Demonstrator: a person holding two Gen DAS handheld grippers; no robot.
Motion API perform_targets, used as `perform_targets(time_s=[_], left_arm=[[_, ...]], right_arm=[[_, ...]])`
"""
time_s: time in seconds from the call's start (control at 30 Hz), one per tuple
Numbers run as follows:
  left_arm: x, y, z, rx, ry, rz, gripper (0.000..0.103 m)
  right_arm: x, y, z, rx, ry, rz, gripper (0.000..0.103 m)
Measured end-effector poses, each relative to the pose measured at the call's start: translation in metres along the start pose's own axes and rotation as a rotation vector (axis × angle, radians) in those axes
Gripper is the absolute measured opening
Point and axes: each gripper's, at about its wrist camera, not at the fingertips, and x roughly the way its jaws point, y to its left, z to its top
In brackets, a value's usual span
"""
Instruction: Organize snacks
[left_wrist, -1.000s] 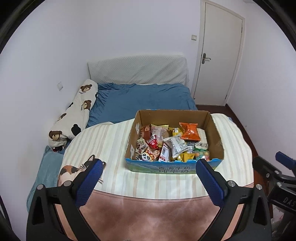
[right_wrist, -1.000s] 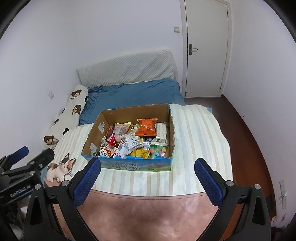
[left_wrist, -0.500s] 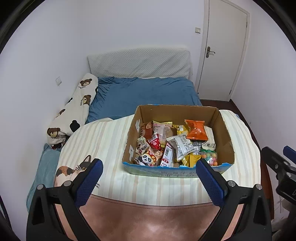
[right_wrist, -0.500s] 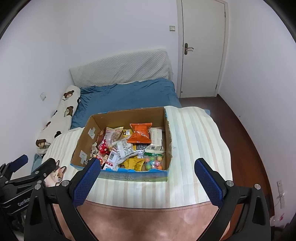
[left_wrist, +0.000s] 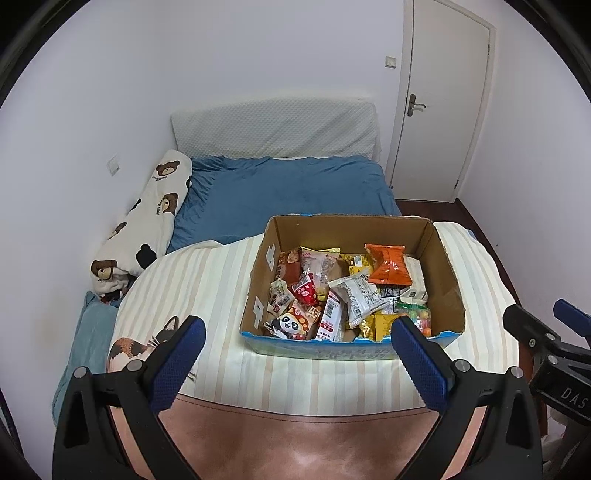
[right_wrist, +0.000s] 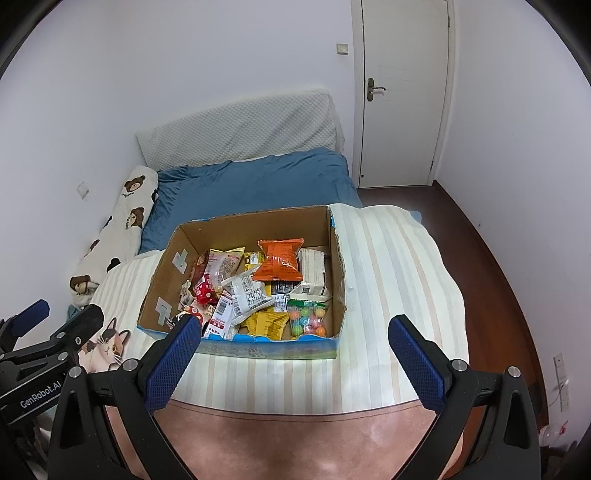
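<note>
An open cardboard box (left_wrist: 448, 258) (right_wrist: 338, 258) stands on a striped blanket on the bed. It holds several snack packets: an orange bag (left_wrist: 389, 264) (right_wrist: 280, 258), a white packet (left_wrist: 360, 301) (right_wrist: 245, 295), a panda packet (left_wrist: 286, 325) and a bag of coloured candy balls (right_wrist: 308, 319). My left gripper (left_wrist: 297, 350) is open and empty, above the blanket in front of the box. My right gripper (right_wrist: 295, 349) is open and empty, in front of the box too.
The striped blanket (left_wrist: 207, 288) (right_wrist: 391, 277) with a cat print (left_wrist: 129, 347) covers the near end of the bed. A bear-print pillow (left_wrist: 147, 218) lies along the left wall. A closed door (right_wrist: 402, 92) and dark floor (right_wrist: 491, 258) are at the right.
Both grippers have moved closer to the box and higher over it, so its contents look larger. Both stay open.
</note>
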Motion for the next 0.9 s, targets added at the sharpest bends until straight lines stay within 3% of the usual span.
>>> perform_targets(time_s=[0.9], left_arm=[[-0.0023,-0.0044,-0.0019,0.004,-0.006,0.001,0.103]], right_arm=[[-0.0067,-0.0066,-0.0033,0.016,-0.004,0.002,0.103]])
